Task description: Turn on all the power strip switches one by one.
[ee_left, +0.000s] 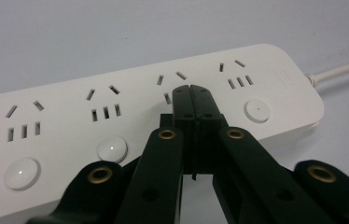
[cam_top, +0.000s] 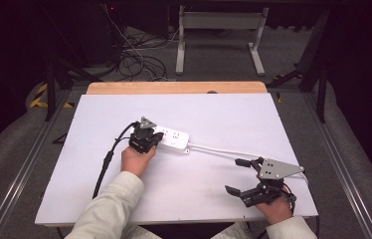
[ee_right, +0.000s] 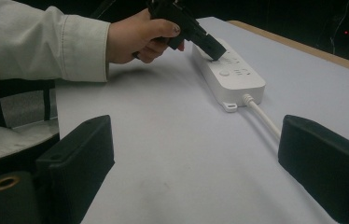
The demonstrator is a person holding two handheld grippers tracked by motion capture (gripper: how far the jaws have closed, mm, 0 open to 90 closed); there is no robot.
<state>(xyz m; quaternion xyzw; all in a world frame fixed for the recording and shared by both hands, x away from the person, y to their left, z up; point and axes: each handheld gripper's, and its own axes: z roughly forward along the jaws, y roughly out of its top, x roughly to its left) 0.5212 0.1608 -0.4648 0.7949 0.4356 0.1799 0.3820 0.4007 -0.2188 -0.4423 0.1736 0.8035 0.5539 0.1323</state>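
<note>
White board (cam_top: 184, 199) covers most of the table, with a strip of pale wood (cam_top: 176, 87) showing along its far edge. At the left side of the high view, a black cable (cam_top: 105, 162) trails back from the left gripper (cam_top: 146, 142) across the board toward the near edge. The person's left hand (cam_top: 137, 159), in a light sleeve (cam_top: 109, 211), holds that gripper over the near left part of the white power strip (cam_top: 174, 141), which lies a little left of the board's centre, lengthwise from left to right. In the left gripper view the two black jaws are pressed flat together with nothing between them, and their joined tip rests on the strip's top face among the third group of sockets, where a round white button (ee_left: 112, 148) sits to the left and another button (ee_left: 257, 111) to the right. From the strip's right end a white cord (cam_top: 219, 150) runs across the board toward the right edge, passing just behind the right gripper (cam_top: 237, 175). That gripper sits near the front right corner in the person's right hand (cam_top: 273, 209), well apart from the strip, jaws spread wide and empty over bare board. Beyond the table, tangled cables (cam_top: 134, 59) lie on the floor at the left and a grey metal frame (cam_top: 219, 37) stands to the right of them.
</note>
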